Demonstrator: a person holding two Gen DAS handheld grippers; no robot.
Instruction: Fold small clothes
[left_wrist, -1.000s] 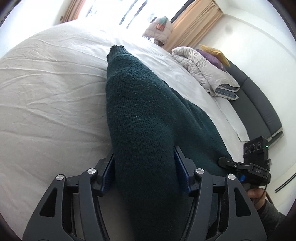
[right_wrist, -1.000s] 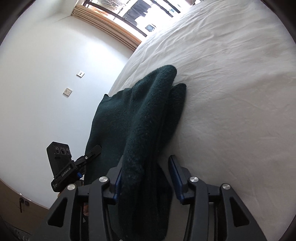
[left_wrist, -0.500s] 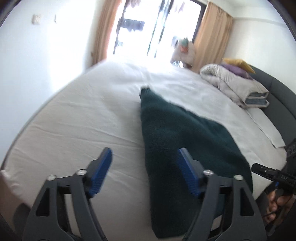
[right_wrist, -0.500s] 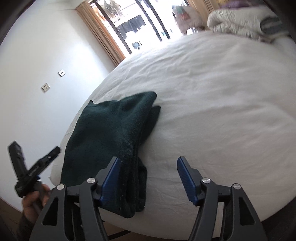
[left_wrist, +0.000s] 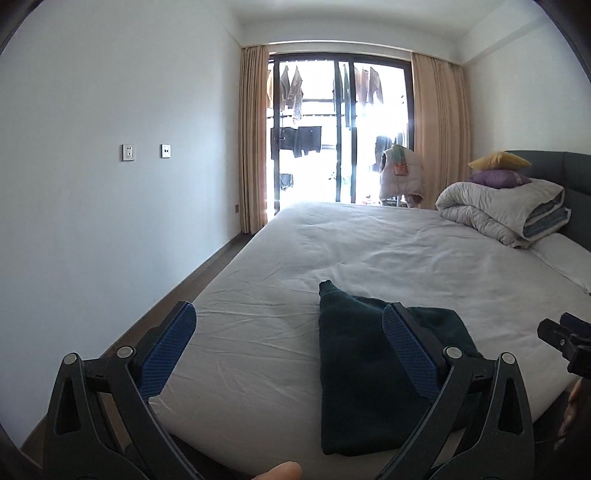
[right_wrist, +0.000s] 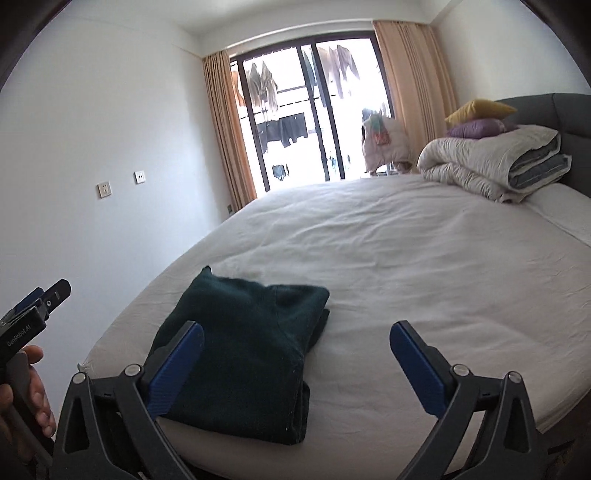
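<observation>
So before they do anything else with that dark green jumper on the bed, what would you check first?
1. Left gripper empty and open: ok.
2. Right gripper empty and open: ok.
3. Dark green jumper lying folded on the bed, free of both grippers: ok.
4. Fold tidy: not ok; one pointed corner sticks out at the far end and the layers do not line up.
5. Jumper safely on the mattress: ok, though it lies close to the near edge.
6. Another garment waiting to be folded: cannot tell.
</observation>
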